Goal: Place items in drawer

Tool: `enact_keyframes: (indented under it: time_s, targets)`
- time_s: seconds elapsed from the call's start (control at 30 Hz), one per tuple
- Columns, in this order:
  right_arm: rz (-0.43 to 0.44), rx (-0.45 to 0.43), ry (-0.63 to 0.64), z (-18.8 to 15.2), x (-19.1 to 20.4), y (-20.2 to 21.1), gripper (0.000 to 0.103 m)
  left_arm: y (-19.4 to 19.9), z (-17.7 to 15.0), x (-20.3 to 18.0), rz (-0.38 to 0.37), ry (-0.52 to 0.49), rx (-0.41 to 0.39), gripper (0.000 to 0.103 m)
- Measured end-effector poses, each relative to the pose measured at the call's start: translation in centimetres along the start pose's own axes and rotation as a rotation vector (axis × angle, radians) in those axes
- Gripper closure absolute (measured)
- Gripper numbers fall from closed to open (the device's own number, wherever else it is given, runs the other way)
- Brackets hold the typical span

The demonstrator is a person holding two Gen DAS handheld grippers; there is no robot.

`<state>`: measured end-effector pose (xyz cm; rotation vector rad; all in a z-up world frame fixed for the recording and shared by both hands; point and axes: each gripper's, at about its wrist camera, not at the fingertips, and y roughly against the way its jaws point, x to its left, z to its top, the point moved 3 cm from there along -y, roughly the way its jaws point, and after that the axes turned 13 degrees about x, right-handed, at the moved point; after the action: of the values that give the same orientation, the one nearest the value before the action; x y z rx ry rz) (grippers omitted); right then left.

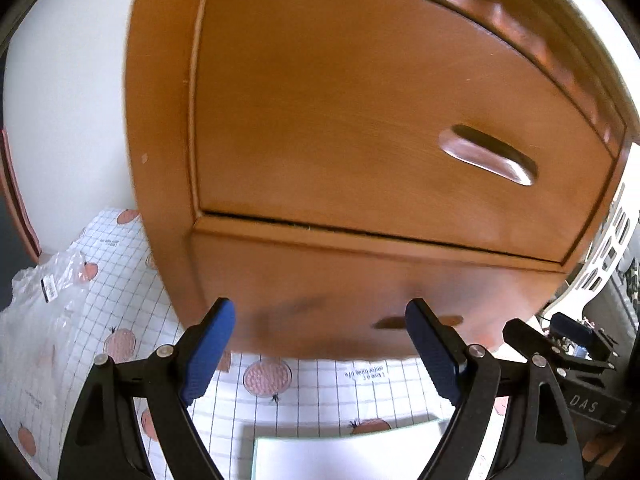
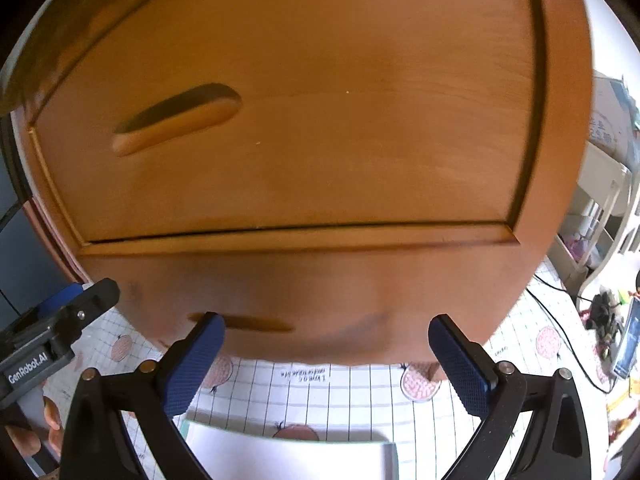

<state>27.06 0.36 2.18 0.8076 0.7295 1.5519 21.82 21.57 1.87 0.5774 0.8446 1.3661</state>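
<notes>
Both claws gape wide, left claw (image 1: 320, 320) and right claw (image 2: 326, 334), empty, facing the closed drawer (image 1: 380, 120), white pad (image 1: 348, 452) beneath.

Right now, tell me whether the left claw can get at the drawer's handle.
Probably yes. The left claw is open and empty, and nothing lies between it and the handle above it on the closed drawer.
</notes>
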Motion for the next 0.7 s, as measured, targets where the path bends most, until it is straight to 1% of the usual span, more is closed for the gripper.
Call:
enact_keyframes:
  time_s: [0.03, 0.27, 0.33, 0.37, 0.4, 0.5, 0.53, 0.6, 0.7]
  targets:
    - [-0.001, 0.002, 0.0, -0.4, 0.0, 0.4, 0.0, 0.2, -0.2, 0.1, 0.001, 0.002, 0.005, 0.016]
    - [0.013, 0.031, 0.0, -4.5, 0.1, 3.5, 0.0, 2.9, -4.7, 0.8, -0.019, 0.025, 0.048, 0.014]
    - [0.018, 0.038, -0.001, -5.7, 0.3, 4.2, 0.0, 3.4, -5.4, 1.0, -0.013, 0.02, 0.053, 0.009]
    - [0.02, 0.042, -0.003, -6.3, 0.3, 4.6, 0.0, 3.8, -6.1, 0.9, -0.012, 0.014, 0.053, 0.003]
    - [0.023, 0.046, -0.005, -6.9, 0.4, 4.9, 0.0, 4.2, -6.5, 0.9, -0.013, 0.008, 0.051, 0.0]
    - [0.027, 0.061, -0.005, -8.7, 0.3, 5.7, 0.0, 4.8, -7.2, 0.3, -0.017, -0.022, 0.06, 0.0]
    - [0.025, 0.068, -0.004, -9.3, 0.3, 5.9, 0.0, 4.9, -7.9, 0.2, -0.02, -0.028, 0.063, 0.0]
    - [0.023, 0.08, -0.005, -10.9, 0.2, 6.2, 0.0, 5.3, -9.1, 0.2, -0.055, -0.031, 0.076, 0.0]
    - [0.012, 0.096, -0.006, -12.7, 0.1, 6.6, 0.0, 5.7, -10.3, 0.3, -0.061, -0.031, 0.088, 0.0]
